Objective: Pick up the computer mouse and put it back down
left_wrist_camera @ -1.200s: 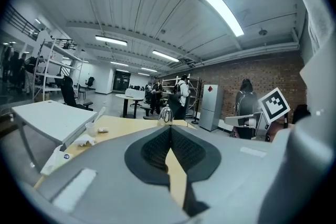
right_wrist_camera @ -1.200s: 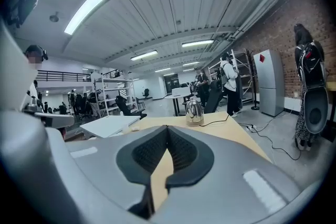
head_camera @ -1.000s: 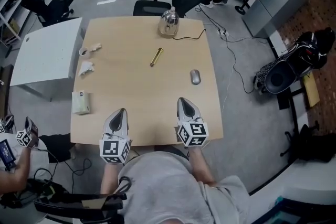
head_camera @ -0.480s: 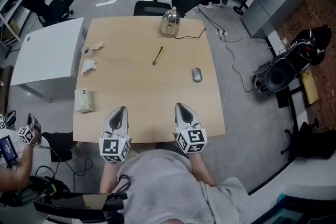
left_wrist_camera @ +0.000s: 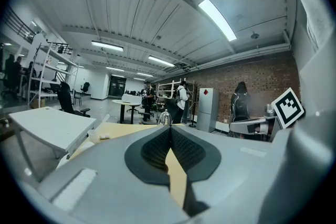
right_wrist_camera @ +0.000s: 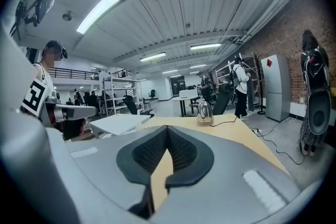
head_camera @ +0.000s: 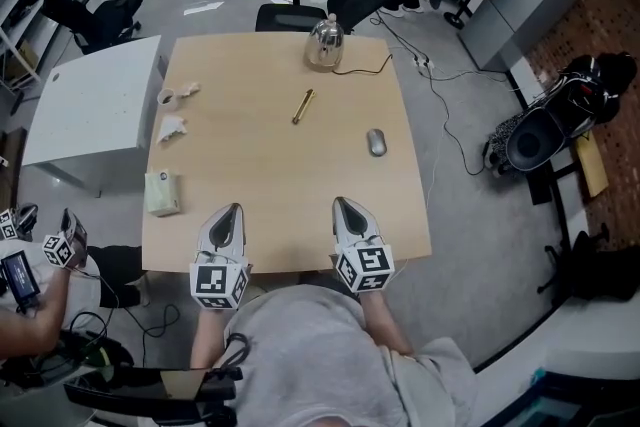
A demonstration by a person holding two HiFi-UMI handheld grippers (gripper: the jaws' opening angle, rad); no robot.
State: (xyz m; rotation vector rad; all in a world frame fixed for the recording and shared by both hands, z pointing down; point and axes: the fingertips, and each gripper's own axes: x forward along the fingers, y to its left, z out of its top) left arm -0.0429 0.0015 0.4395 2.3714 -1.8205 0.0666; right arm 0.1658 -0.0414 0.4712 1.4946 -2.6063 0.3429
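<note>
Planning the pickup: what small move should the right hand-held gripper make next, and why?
Probably reach the right hand-held gripper forward and slightly right toward the computer mouse: its jaws are shut and empty at the near table edge, with the mouse untouched ahead.

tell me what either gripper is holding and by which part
Nothing is held. The left gripper and right gripper are both shut and empty; the computer mouse lies on the table ahead of the right gripper.

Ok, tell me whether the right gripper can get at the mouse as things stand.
Probably yes: only bare table lies between the right gripper and the mouse. Its jaws are shut, so they must open first.
</note>
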